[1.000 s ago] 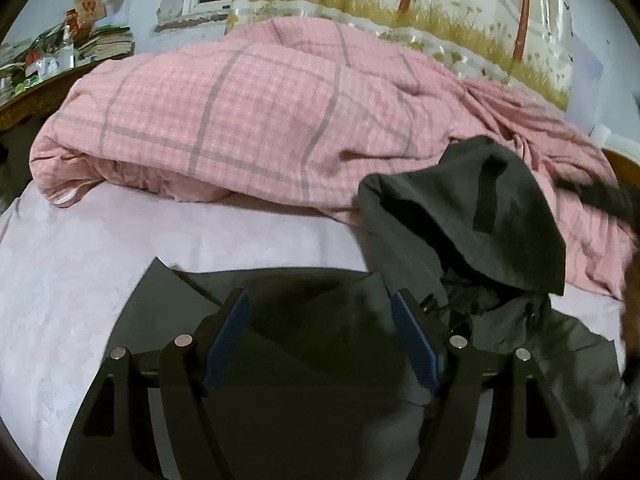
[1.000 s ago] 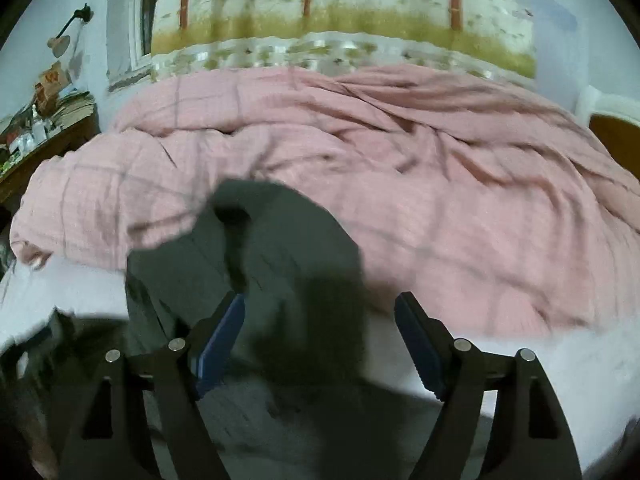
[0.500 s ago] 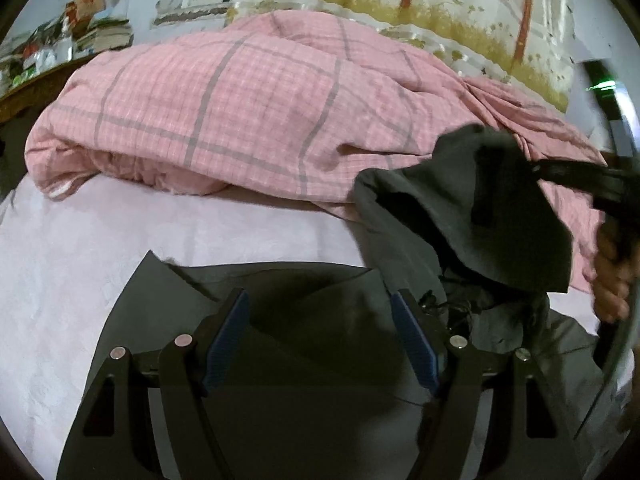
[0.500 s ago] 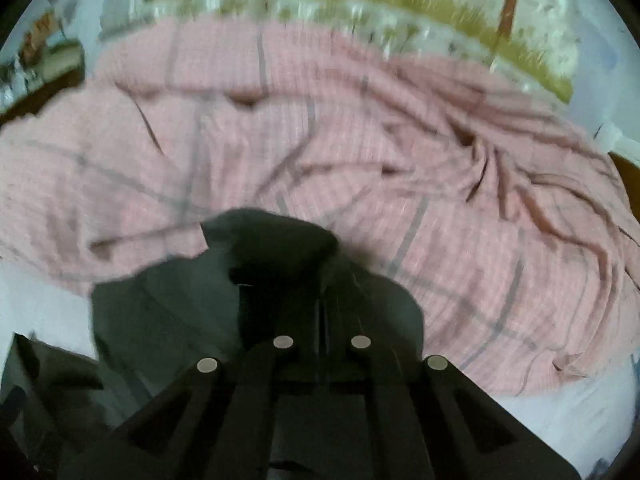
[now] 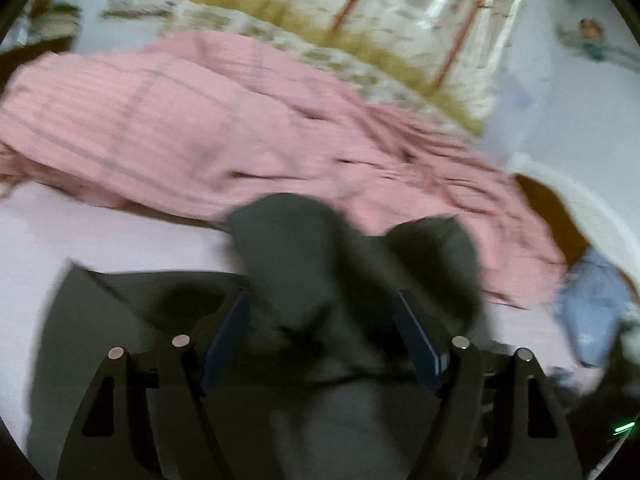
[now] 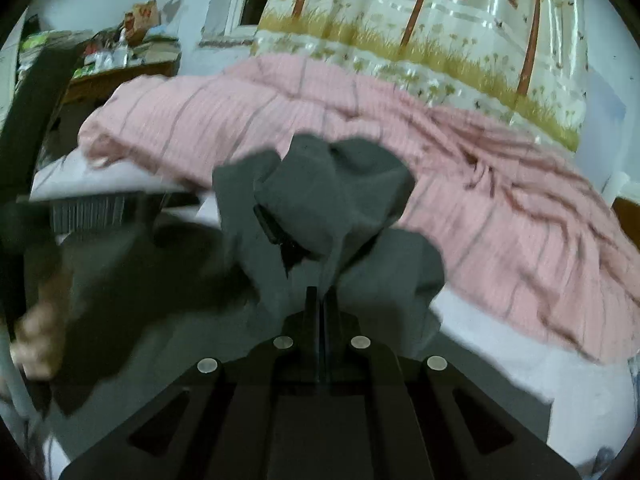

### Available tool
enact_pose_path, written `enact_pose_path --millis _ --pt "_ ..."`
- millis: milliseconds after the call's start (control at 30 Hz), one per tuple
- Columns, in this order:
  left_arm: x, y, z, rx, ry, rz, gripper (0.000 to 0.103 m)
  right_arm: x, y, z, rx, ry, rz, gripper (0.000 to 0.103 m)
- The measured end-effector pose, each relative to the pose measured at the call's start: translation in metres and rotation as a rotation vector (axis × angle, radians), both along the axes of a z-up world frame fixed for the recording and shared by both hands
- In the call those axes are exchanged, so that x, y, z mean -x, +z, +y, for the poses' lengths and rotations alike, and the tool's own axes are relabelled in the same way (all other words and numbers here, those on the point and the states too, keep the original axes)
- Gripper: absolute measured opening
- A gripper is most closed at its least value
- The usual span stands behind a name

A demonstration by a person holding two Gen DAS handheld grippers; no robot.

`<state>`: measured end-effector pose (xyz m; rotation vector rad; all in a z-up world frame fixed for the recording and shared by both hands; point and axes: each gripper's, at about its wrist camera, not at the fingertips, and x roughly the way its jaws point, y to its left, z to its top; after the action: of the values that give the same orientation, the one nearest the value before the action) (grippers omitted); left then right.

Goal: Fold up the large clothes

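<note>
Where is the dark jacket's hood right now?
In the right wrist view the hood bunches at centre, just ahead of the shut right tool, in front of the pink quilt.

I see a dark grey hooded jacket (image 6: 332,200) lying on the bed. Its hood is bunched and lifted up, its body spread flat.

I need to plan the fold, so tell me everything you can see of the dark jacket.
The dark grey jacket is thin, matte fabric lying rumpled on the white sheet, in front of the pink plaid quilt. Its hood is bunched and lifted; the right gripper is shut on it. The lower part lies flat.
</note>
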<state>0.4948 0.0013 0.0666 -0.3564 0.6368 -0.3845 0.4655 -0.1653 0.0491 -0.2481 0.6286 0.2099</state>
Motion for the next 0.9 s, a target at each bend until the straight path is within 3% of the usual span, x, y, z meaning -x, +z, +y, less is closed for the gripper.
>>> enact_pose_path --millis 100,200,300,400,467,500,533,633,733,833,900 --pt "0.005 0.004 -0.021 -0.001 -0.093 0.001 0.081 0.015 -0.018 -0.016 -0.136 -0.010 0.088 0.002" --pt "0.004 0.003 -0.040 -0.075 -0.077 0.040 0.091 0.033 -0.032 -0.028 -0.190 -0.035 0.139 0.002" --pt "-0.005 -0.013 -0.052 -0.075 -0.090 0.138 0.091 0.042 -0.039 -0.035 -0.181 -0.068 0.178 0.002" --pt "-0.007 -0.024 -0.059 -0.091 -0.095 0.168 0.090 0.046 -0.032 -0.055 -0.270 -0.129 0.186 0.004" --pt "-0.005 -0.024 -0.063 -0.129 -0.090 0.160 0.071 0.046 -0.023 -0.072 -0.327 -0.174 0.176 0.017" --pt "-0.004 -0.022 -0.065 -0.160 -0.085 0.152 0.031 0.046 -0.020 -0.078 -0.337 -0.185 0.169 0.023" --pt "-0.004 -0.023 -0.066 -0.179 -0.092 0.155 0.005 0.046 -0.017 -0.085 -0.343 -0.205 0.154 0.033" --pt "0.008 -0.005 -0.054 -0.176 -0.059 0.128 0.002 0.042 -0.004 -0.098 -0.278 -0.278 0.103 0.036" --pt "0.044 0.024 -0.042 -0.181 -0.034 0.058 0.001 0.038 0.018 -0.114 -0.364 -0.346 0.146 0.036" --pt "0.082 0.031 -0.032 -0.196 0.014 0.109 0.001 0.053 0.045 -0.121 -0.443 -0.397 0.150 0.036" --pt "0.097 0.023 -0.028 -0.204 0.035 0.151 0.001 0.067 0.060 -0.122 -0.502 -0.407 0.101 0.047"
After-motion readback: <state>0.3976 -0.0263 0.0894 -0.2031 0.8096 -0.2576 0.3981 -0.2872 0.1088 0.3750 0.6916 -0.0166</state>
